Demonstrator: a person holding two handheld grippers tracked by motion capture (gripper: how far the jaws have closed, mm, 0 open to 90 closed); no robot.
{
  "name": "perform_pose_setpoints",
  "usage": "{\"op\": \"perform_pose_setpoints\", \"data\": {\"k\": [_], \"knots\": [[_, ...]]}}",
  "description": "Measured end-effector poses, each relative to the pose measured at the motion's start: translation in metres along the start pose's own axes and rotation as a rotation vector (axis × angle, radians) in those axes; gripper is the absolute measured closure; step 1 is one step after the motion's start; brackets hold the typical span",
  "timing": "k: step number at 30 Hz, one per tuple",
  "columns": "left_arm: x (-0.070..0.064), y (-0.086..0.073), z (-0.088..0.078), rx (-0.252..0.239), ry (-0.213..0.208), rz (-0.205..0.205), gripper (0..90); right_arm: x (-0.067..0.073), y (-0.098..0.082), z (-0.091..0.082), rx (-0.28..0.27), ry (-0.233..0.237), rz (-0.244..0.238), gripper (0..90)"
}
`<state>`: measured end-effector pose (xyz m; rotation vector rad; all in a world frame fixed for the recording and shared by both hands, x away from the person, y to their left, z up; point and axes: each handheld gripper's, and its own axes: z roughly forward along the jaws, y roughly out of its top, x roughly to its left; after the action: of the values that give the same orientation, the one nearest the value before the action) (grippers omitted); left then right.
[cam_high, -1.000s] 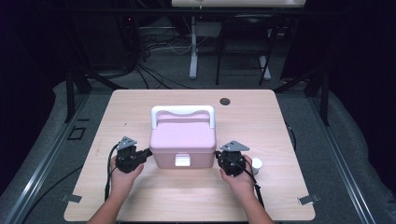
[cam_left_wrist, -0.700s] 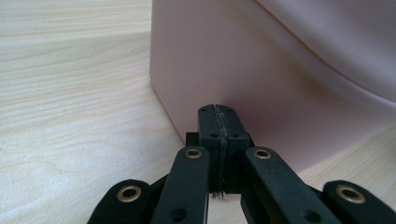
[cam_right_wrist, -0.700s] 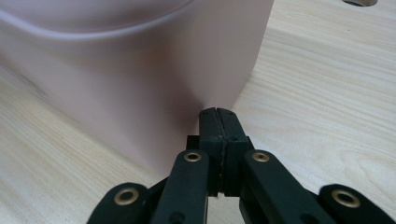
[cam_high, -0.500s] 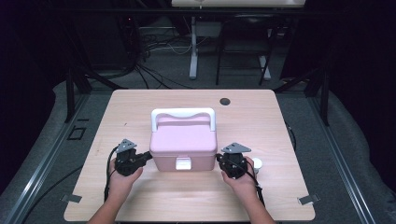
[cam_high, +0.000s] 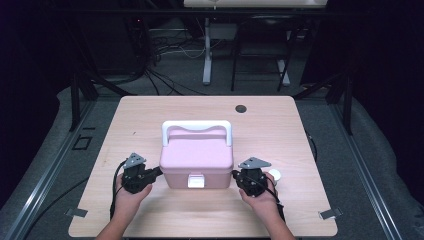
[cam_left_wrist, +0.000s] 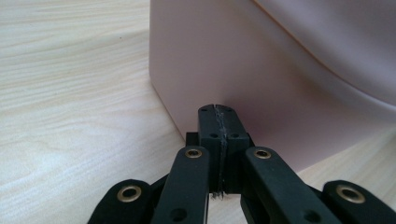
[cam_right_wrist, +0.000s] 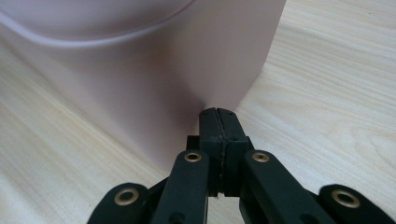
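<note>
The left tool (cam_left_wrist: 217, 122) is clenched, jaws pressed together on nothing, its tip touching the left side wall of the pink box (cam_high: 196, 159). The right tool (cam_right_wrist: 219, 123) is likewise clenched and empty, tip against the box's right wall. The high view adds the box's white handle (cam_high: 196, 126) and white front latch (cam_high: 195, 181), near the tabletop (cam_high: 280, 130) front edge. No writing is readable. A small white object (cam_high: 274, 175) lies beside the right tool.

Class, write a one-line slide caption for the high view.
Two shut grippers, left and right, flank a pink plastic box.
</note>
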<state>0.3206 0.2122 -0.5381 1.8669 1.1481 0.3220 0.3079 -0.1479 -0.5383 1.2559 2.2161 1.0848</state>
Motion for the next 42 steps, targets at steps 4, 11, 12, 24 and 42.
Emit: {"op": "perform_pose_setpoints", "data": {"k": [4, 11, 12, 24, 42], "knots": [[-0.002, -0.002, -0.003, 0.002, -0.004, 0.002, 90.0, 0.002, -0.002, -0.002, 0.001, 0.006, -0.007, 90.0], [-0.007, -0.008, -0.011, 0.017, -0.016, 0.015, 90.0, 0.005, -0.006, -0.008, 0.01, 0.019, -0.01, 90.0], [-0.007, -0.009, -0.013, 0.02, -0.017, 0.014, 90.0, 0.005, -0.007, -0.009, 0.011, 0.021, -0.016, 90.0], [-0.013, -0.018, -0.024, 0.029, -0.033, 0.018, 90.0, 0.015, -0.013, -0.019, 0.025, 0.028, -0.058, 90.0], [-0.026, -0.027, -0.035, 0.055, -0.072, 0.057, 90.0, 0.024, -0.029, -0.041, 0.051, 0.057, -0.087, 90.0]]}}
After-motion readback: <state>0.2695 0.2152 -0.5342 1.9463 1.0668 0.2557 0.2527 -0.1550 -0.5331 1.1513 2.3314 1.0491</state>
